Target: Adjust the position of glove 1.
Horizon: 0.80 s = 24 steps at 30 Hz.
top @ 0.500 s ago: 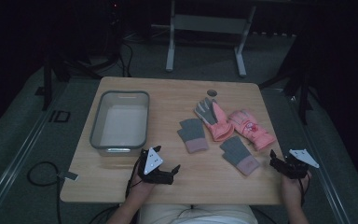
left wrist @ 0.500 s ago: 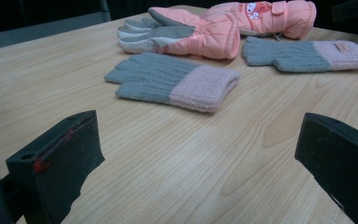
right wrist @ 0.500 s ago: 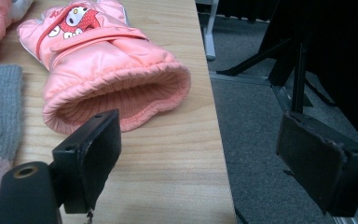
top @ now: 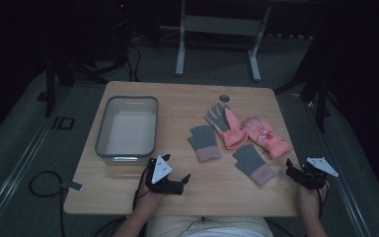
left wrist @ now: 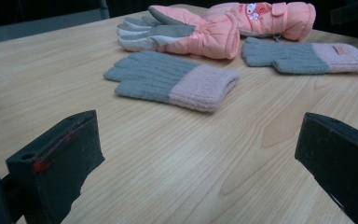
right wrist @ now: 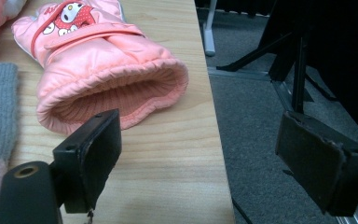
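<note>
Two grey knit gloves with pink cuffs (top: 204, 142) (top: 253, 164) and two padded pink gloves (top: 225, 126) (top: 266, 136) lie on the right half of the wooden table (top: 177, 103). My left gripper (top: 183, 183) rests near the front edge, jaws open and pointing right toward the gloves. In the left gripper view its jaws (left wrist: 196, 140) frame bare wood, with a knit glove (left wrist: 172, 81) just beyond. My right gripper (top: 289, 170) sits at the front right corner, open. Its jaws (right wrist: 200, 135) straddle the table's edge, close to the cuff of the cartoon-printed pink glove (right wrist: 107, 70).
A clear plastic bin (top: 127, 129) stands empty on the table's left half, just beyond my left gripper. A small dark round spot (top: 224, 98) marks the table near its far edge. A metal frame stand (top: 217, 29) is on the floor behind. Cables trail on the floor at left.
</note>
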Motion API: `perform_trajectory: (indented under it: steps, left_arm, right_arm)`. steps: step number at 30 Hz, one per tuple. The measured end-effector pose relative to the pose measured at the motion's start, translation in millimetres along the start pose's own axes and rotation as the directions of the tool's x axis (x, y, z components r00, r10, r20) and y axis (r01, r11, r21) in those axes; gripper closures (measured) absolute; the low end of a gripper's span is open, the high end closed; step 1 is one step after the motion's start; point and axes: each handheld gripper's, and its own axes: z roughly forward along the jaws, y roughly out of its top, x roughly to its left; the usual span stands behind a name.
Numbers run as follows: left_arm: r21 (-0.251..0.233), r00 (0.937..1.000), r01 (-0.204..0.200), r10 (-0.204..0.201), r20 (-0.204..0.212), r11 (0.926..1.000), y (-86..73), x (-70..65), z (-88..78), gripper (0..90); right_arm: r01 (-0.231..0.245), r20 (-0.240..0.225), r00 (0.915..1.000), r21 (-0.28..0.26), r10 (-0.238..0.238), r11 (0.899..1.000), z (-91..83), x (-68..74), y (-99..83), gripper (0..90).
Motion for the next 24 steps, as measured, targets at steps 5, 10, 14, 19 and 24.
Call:
perform_trajectory:
  steps: [5,10,14,19,24]
  left_arm:
    - [0.001,1.0,-0.003,0.003,-0.003,1.0,0.0,-1.0,-0.1,0.1]
    - [0.001,1.0,0.0,0.0,0.005,1.0,0.1,0.0,0.2,0.1]
    - [0.0,1.0,0.006,-0.006,0.007,1.0,0.0,0.7,0.1,0.1]
    - [0.002,0.9999,0.007,-0.007,0.013,1.0,0.1,0.8,0.4,0.1]
    - [0.002,0.9998,0.01,-0.01,0.015,0.9999,0.0,1.1,0.1,0.1]
  right_arm:
    - [0.016,-0.007,0.9998,0.031,-0.016,0.999,1.4,-1.6,0.5,14.1]
    - [0.02,-0.016,0.9997,0.064,-0.019,0.998,-1.1,-5.1,2.7,14.1]
    - [0.029,-0.005,0.9996,0.04,-0.029,0.999,-8.4,-6.3,9.1,14.2]
    - [0.031,-0.013,0.9994,0.005,-0.031,1.0,-17.9,-5.3,25.3,14.2]
    - [0.051,-0.016,0.9986,-0.018,-0.051,0.999,-21.2,-1.7,41.3,14.2]
